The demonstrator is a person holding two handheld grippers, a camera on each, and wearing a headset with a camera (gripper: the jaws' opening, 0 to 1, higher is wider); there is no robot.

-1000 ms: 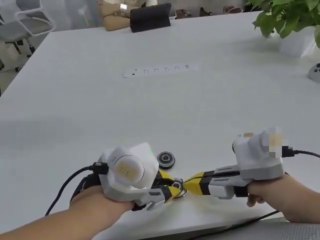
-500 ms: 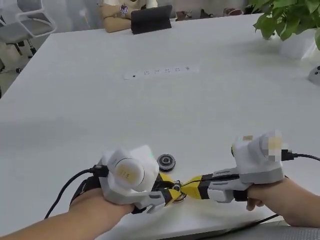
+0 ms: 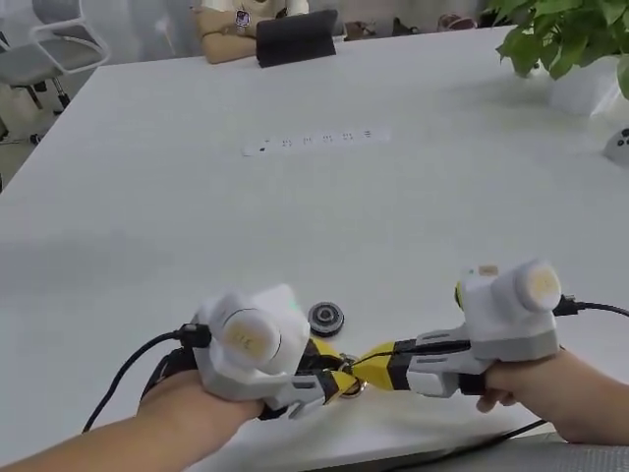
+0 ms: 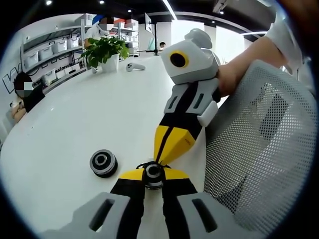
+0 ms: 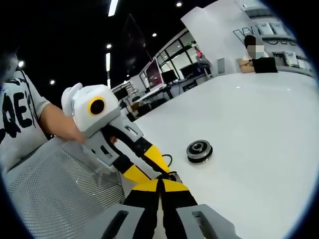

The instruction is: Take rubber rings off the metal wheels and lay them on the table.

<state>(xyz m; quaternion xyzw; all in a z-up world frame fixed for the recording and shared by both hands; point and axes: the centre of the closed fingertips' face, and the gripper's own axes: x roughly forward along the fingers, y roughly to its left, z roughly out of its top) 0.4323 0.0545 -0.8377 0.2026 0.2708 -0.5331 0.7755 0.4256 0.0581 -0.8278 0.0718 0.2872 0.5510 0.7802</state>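
Observation:
A small metal wheel (image 4: 153, 174) is held just above the table's near edge, and my left gripper (image 4: 152, 177) is shut on it. My right gripper (image 5: 160, 183) meets it from the opposite side, its yellow jaws shut on the thin black rubber ring (image 5: 168, 175) at the wheel's rim. In the head view both gripper tips join at the wheel (image 3: 349, 381), the left gripper (image 3: 332, 379) coming from the left and the right gripper (image 3: 362, 366) from the right. A second wheel (image 3: 326, 317) with its black rubber ring on lies flat on the table just beyond them.
The white table (image 3: 295, 226) stretches away, with a strip of sockets (image 3: 314, 140) at mid-table. A potted plant (image 3: 565, 39) stands far right. A person sits with a tablet (image 3: 295, 37) at the far end. A mesh chair back (image 4: 259, 149) is close to the near edge.
Both grippers stay joined at the held wheel near the table edge, with only a slight shift of the hands and the view.

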